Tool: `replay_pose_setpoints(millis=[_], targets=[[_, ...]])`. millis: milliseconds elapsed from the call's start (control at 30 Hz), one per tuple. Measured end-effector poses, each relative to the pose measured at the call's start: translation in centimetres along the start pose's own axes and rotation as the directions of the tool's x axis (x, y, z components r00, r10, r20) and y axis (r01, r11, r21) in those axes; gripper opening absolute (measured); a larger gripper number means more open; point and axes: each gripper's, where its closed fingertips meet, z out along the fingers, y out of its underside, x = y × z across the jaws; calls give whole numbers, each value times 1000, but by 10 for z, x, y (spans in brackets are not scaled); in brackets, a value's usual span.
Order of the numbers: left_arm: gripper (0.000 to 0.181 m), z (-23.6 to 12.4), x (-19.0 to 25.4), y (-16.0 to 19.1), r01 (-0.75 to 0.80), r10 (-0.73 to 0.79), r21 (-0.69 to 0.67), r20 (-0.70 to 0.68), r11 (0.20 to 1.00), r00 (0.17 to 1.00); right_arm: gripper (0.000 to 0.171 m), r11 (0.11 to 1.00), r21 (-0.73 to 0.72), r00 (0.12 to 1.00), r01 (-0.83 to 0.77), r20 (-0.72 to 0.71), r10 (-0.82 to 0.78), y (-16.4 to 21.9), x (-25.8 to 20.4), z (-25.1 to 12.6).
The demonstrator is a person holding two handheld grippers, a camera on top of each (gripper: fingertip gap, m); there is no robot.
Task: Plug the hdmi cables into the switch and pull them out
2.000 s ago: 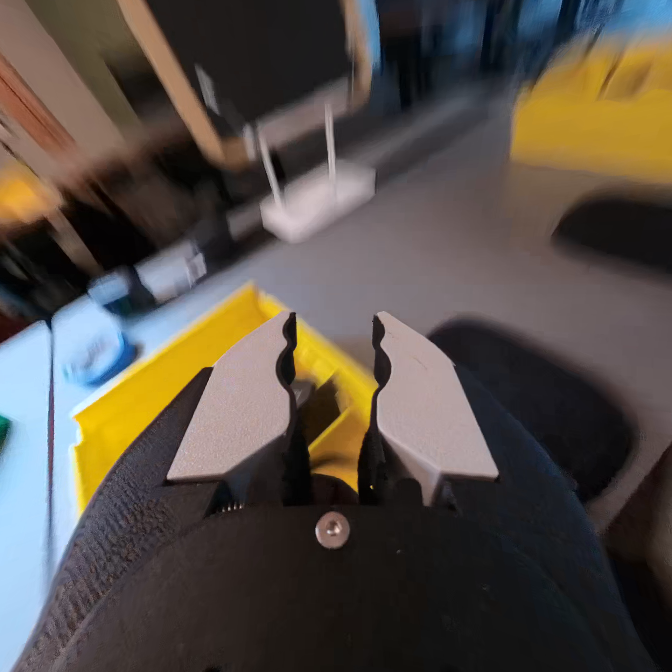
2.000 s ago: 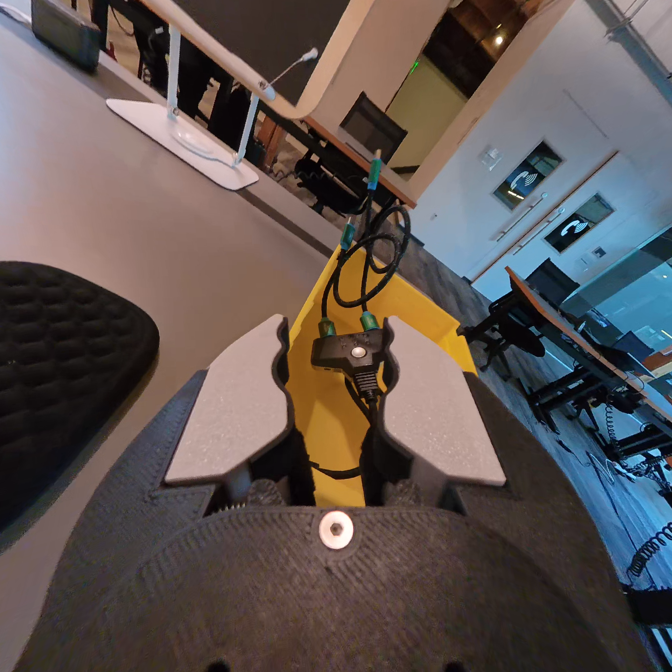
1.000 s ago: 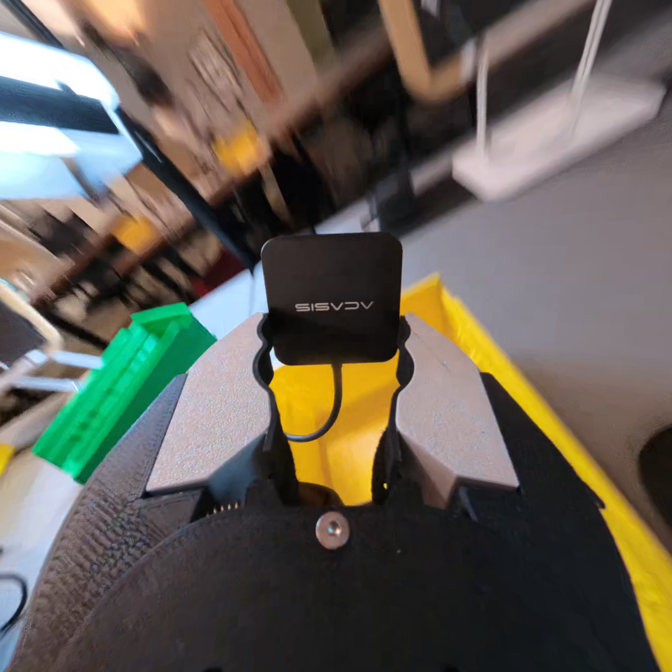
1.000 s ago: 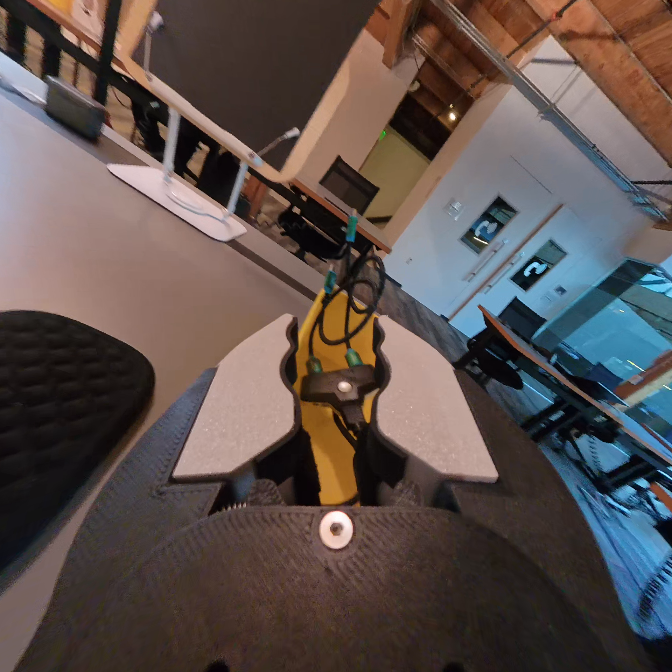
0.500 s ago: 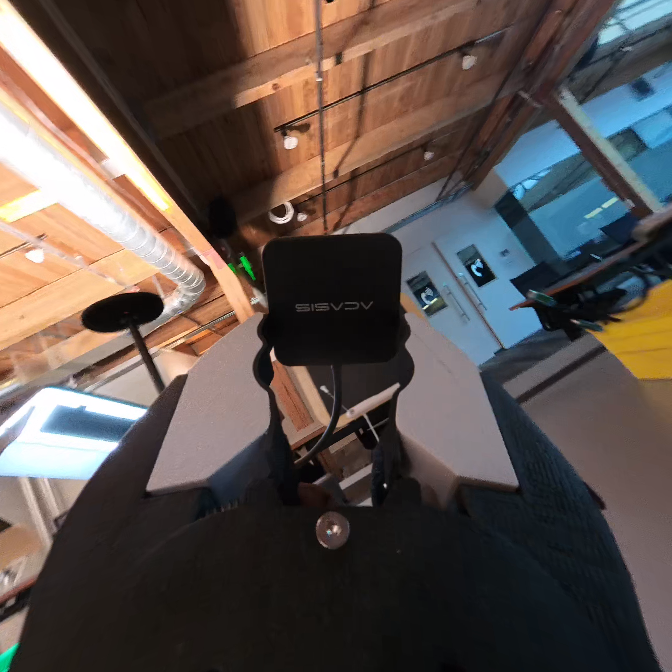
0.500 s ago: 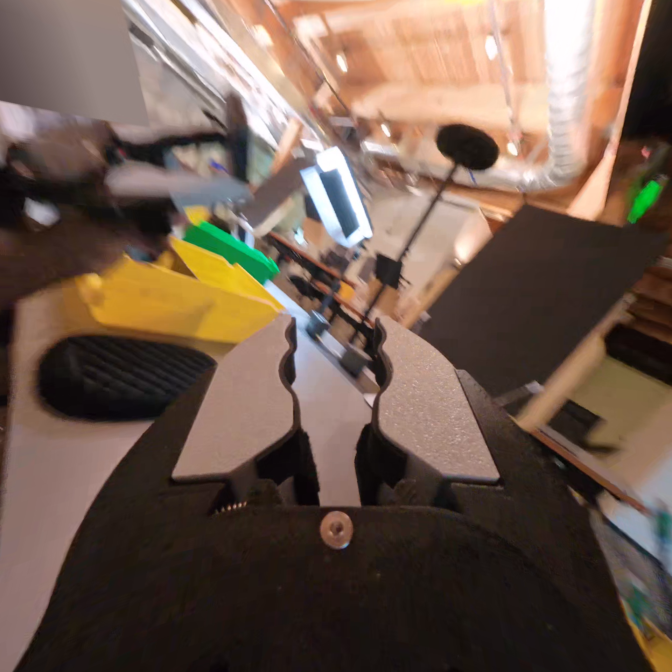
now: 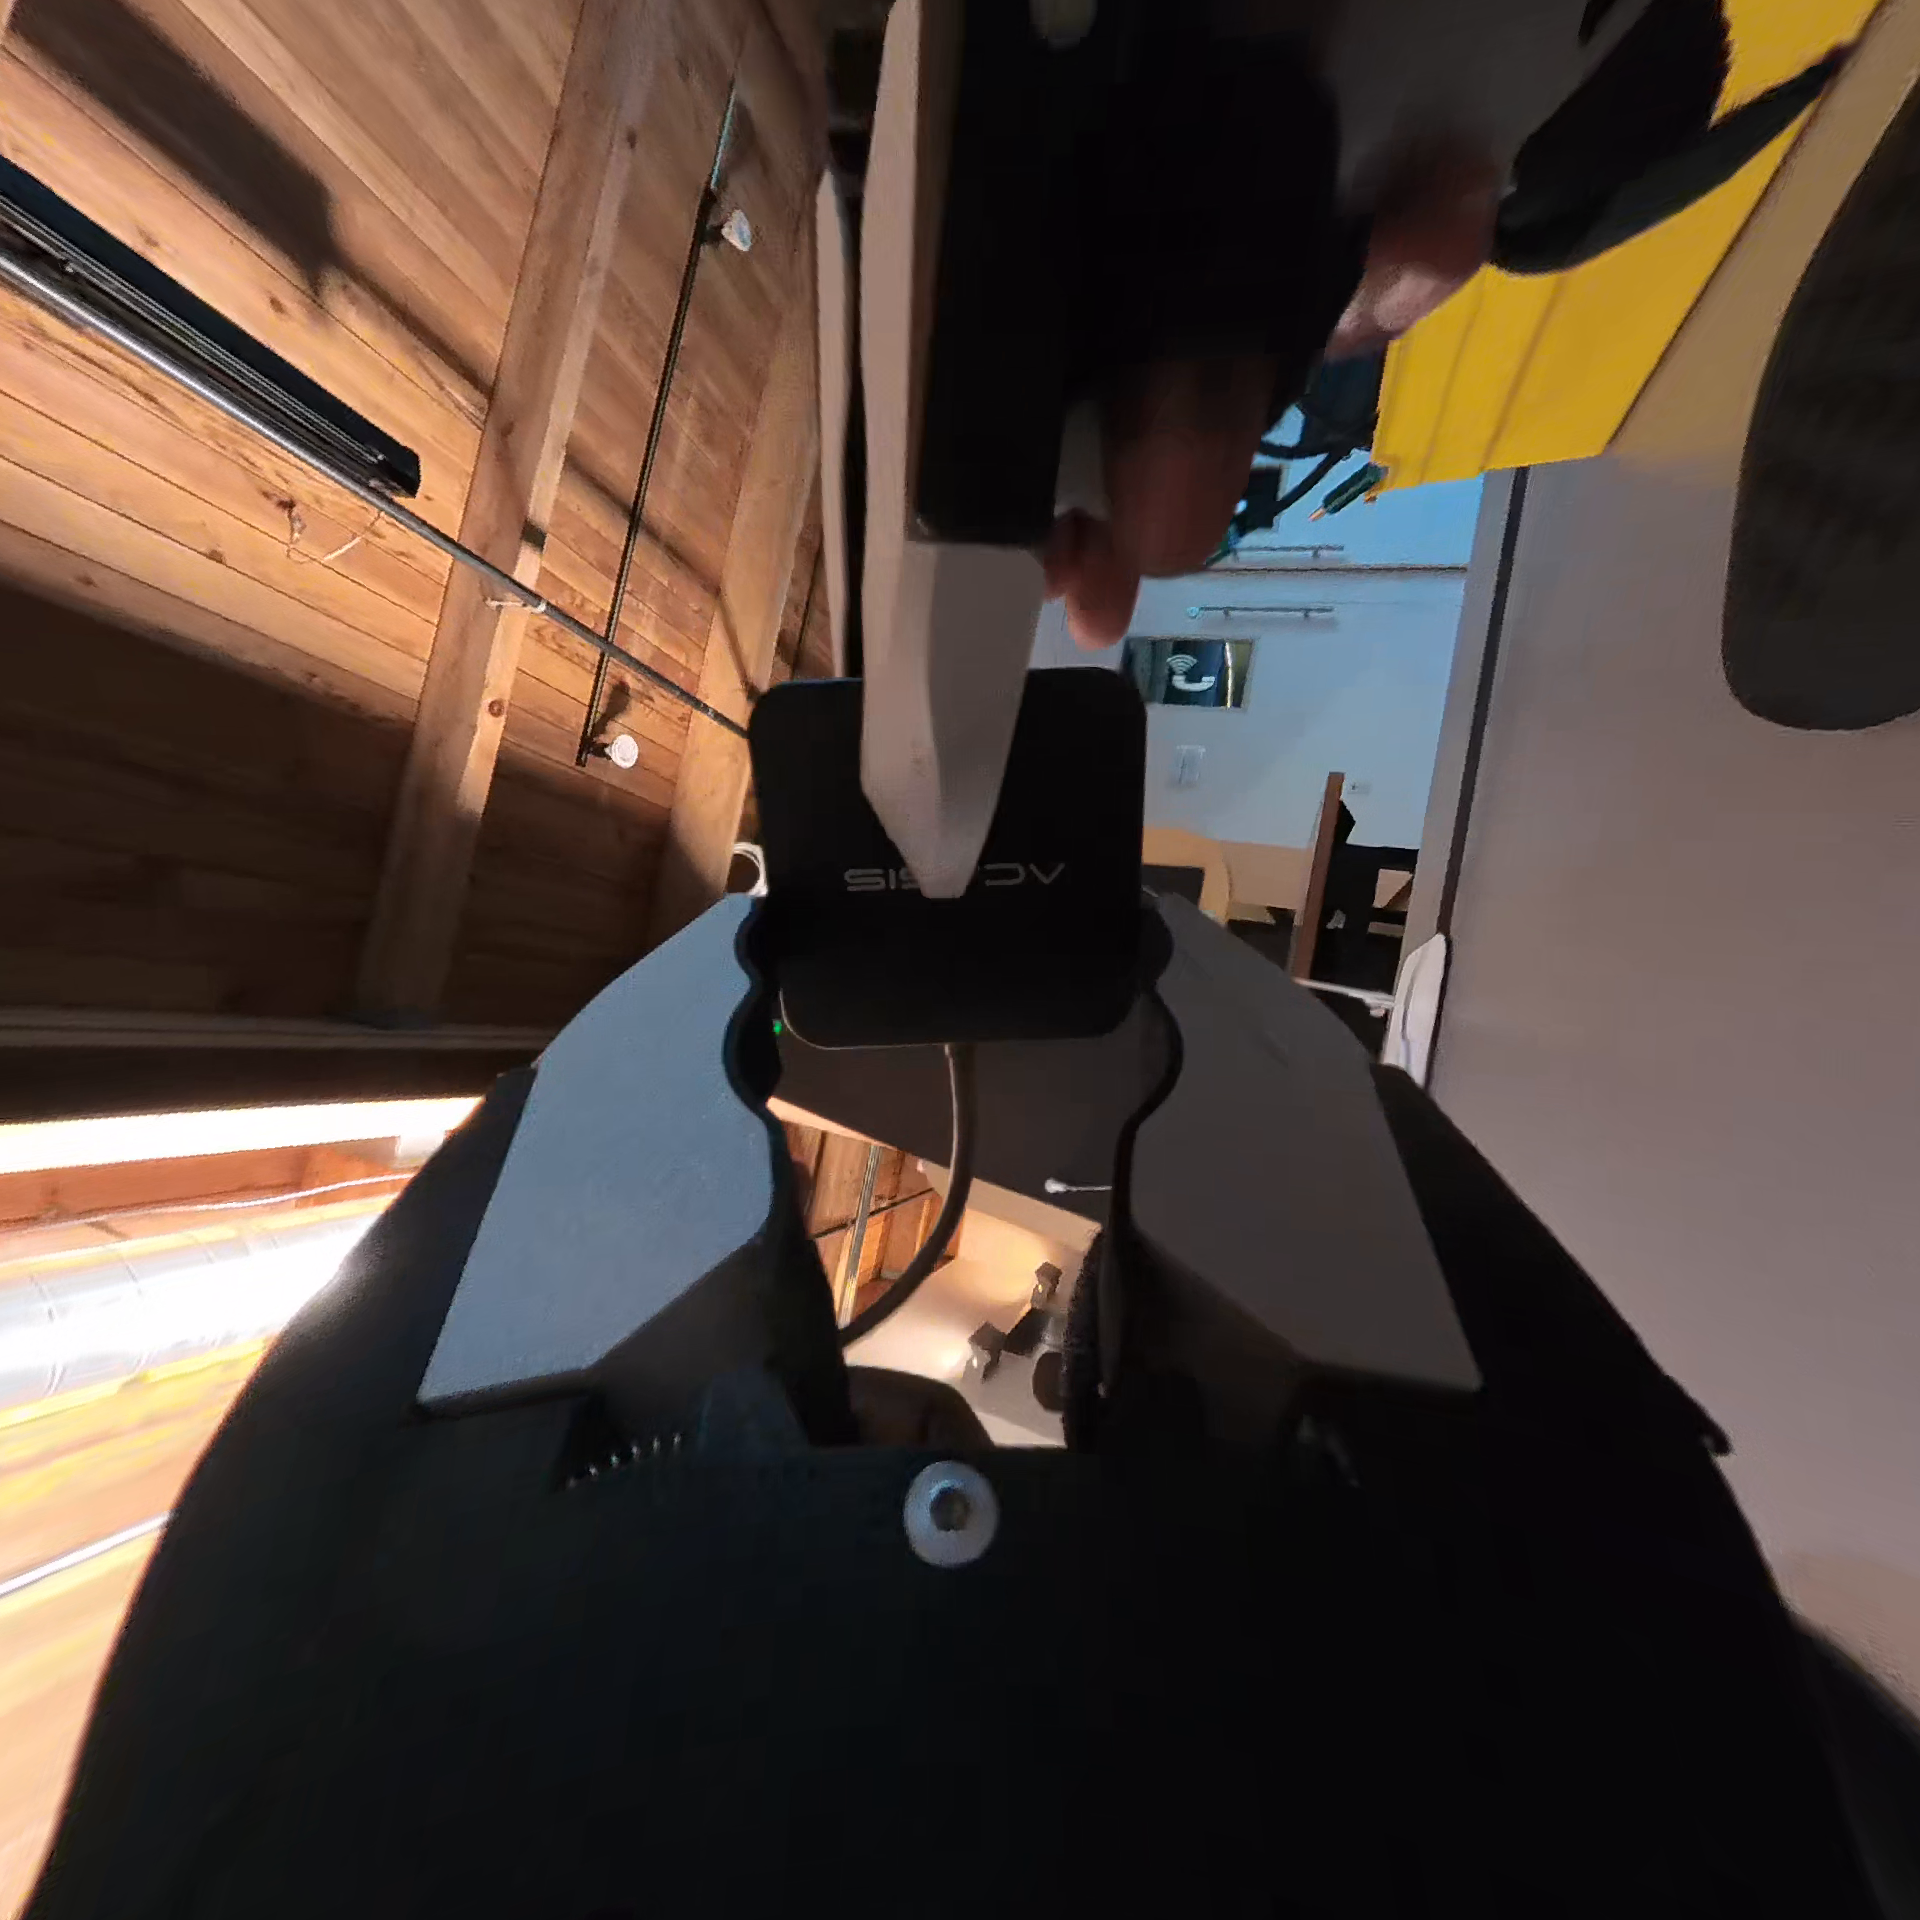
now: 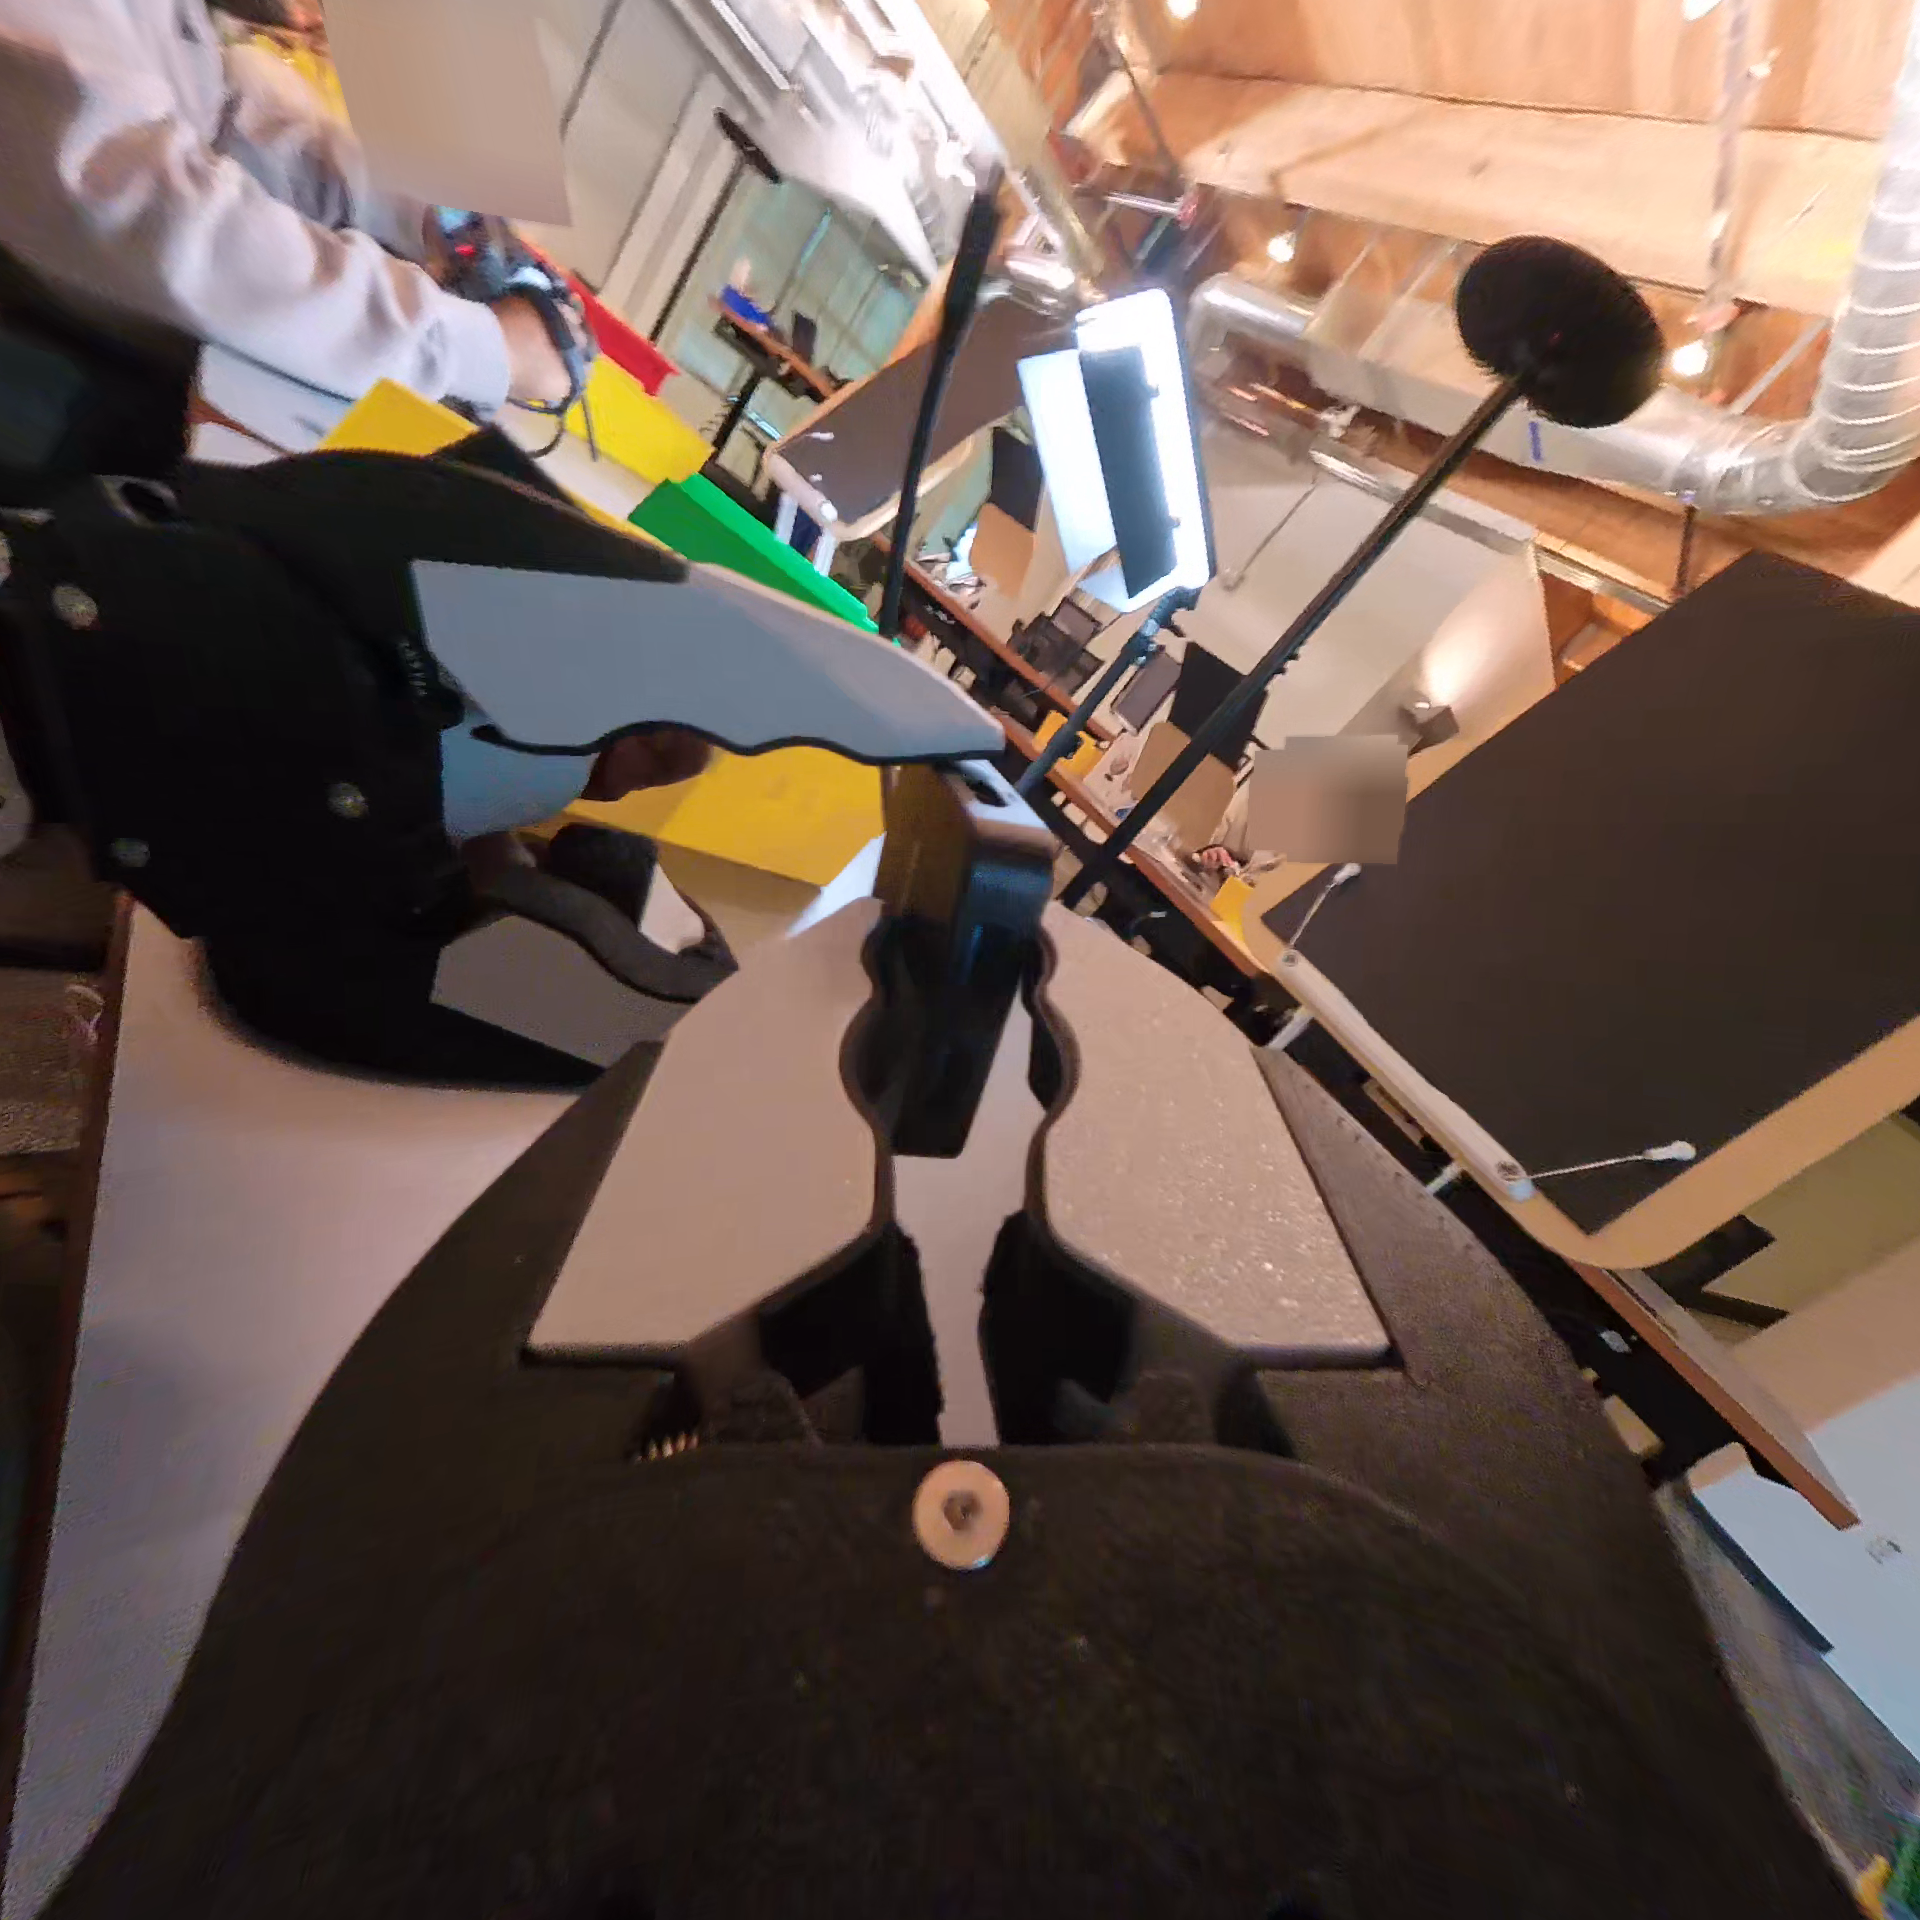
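Observation:
My left gripper (image 7: 948, 935) is shut on the black square switch (image 7: 1049, 790) by its side edges and holds it in the air. A thin black lead (image 7: 961, 1195) hangs from the switch between the fingers. In the right wrist view the switch (image 8: 961, 1039) is edge-on between the fingers of my right gripper (image 8: 951, 935), which is shut across its flat faces. One right finger (image 7: 935, 727) lies over the switch's top face. The left gripper (image 8: 675, 665) comes in from the left. HDMI cables (image 7: 1309, 488) with green plugs hang out of the yellow bin (image 7: 1538, 343).
A grey table (image 8: 312, 1195) lies below, with a black pad (image 7: 1829, 416) and the yellow bin (image 8: 748, 810) on it. A green bin (image 8: 748, 540) stands behind. Another person's sleeve (image 8: 312, 281) shows far left. A light panel (image 8: 1122, 447) and a microphone stand (image 8: 1351, 582) rise beyond the table.
Both grippers swung up and away from the yellow bin. The right gripper, empty before, came to the switch and closed on it. The left gripper kept hold of the switch.

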Motion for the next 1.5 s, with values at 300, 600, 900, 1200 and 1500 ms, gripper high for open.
replay_pose_setpoints(millis=[300,600,900,1200,1500], targets=[[56,-9,-29,9,415,-417,110,-3,903,909,14,974,-99,954,204,-204,-220,12,38,-23],[50,-68,-90,130,924,-942,-189,-7,331,336,14,923,-254,859,290,-355,-368,29,89,-67],[49,-237,-48,297,713,-752,-666,582,-221,310,14,905,-295,830,307,-381,-407,29,99,-78],[46,-244,27,342,468,-731,-764,611,-444,304,14,892,-308,825,331,-365,-432,30,96,-74],[44,-250,57,359,340,-746,-781,613,-524,259,14,891,-308,816,333,-380,-436,29,99,-78]])
